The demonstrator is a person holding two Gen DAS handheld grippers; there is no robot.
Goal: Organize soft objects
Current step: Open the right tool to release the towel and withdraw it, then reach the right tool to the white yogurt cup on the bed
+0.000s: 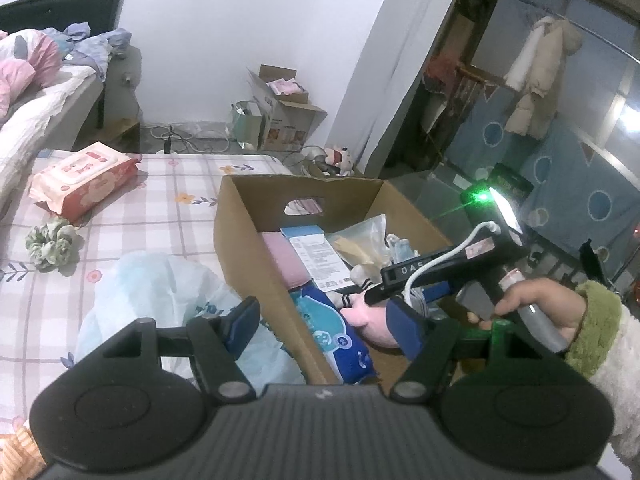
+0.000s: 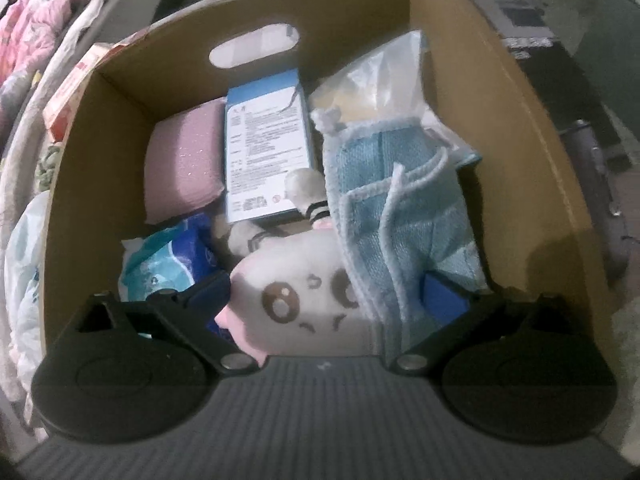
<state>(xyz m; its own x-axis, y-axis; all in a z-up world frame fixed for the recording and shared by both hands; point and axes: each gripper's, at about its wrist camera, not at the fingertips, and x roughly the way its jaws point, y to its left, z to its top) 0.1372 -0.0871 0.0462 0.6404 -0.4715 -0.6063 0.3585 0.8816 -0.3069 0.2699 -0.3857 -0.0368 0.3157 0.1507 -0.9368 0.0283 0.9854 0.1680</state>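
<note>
A table covered with a pink checked floral cloth (image 1: 168, 208) fills the left wrist view, with a bed beyond it on the left. On the cloth's right side stands an open cardboard box (image 1: 240, 256), its far wall cut with a handle slot. Inside the box lie a light blue towel (image 2: 400, 216), a clear plastic bag (image 2: 384, 76), a pink sponge block (image 2: 186, 164), a blue and white printed carton (image 2: 266, 148) and a blue patterned tissue pack (image 2: 172, 264). A white plush toy (image 2: 304, 300) with a drawn face and pink trim lies at the near end of the box, against the towel. The right gripper (image 2: 334, 298), held by a hand (image 1: 536, 304) in a fleecy green-cuffed sleeve, points steeply down into the box; its jaws are spread wide either side of the plush, and the pads seem not to press on it, though the picture is blurred. The left gripper (image 1: 324, 320) hovers over the near box wall with its jaws apart and nothing held. Outside the box, on the cloth, are a crumpled white plastic bag (image 1: 160, 292), a red and pink wipes pack (image 1: 80, 180) and a small green scrunchie (image 1: 50, 242).
</note>
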